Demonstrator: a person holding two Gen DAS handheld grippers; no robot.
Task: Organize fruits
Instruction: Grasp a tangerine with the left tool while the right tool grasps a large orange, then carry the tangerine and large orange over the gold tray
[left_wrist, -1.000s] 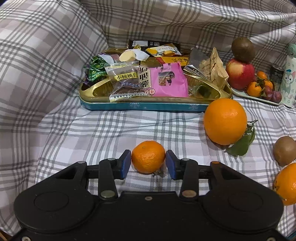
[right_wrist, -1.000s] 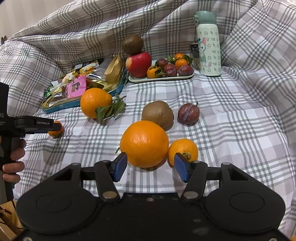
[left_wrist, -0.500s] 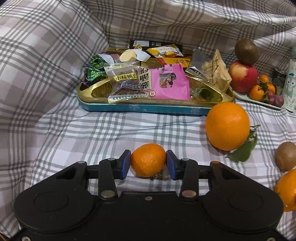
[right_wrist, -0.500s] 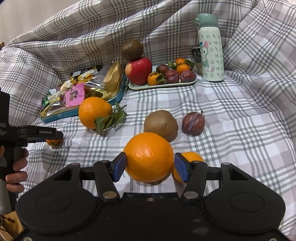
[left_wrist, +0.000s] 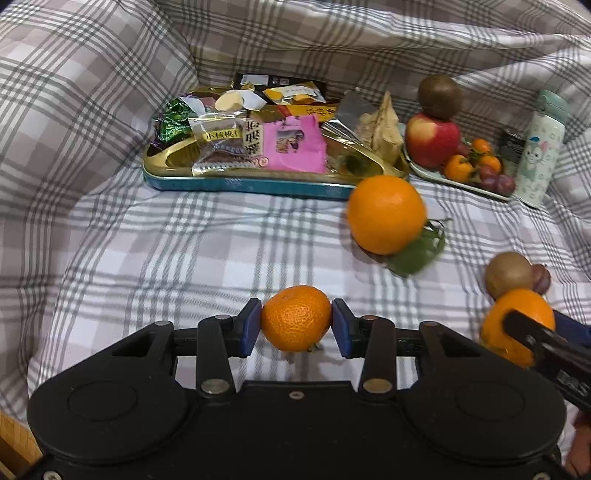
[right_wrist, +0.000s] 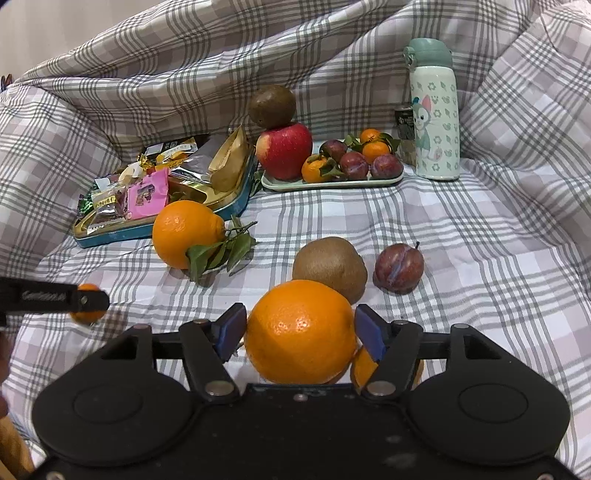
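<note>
Left hand-held gripper (left_wrist: 296, 323) clamped a small orange mandarin (left_wrist: 295, 317); right hand-held gripper (right_wrist: 300, 331) gripped a large round orange (right_wrist: 300, 331)

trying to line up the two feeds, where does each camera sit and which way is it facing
Left wrist: on the left gripper, looking along its fingers past a clamped mandarin to the snack tin; the right gripper shows at right.
Right wrist: on the right gripper, fingers around a big orange, facing the fruit tray.
Shared: leafy orange, kiwi, tin, bottle.
</note>
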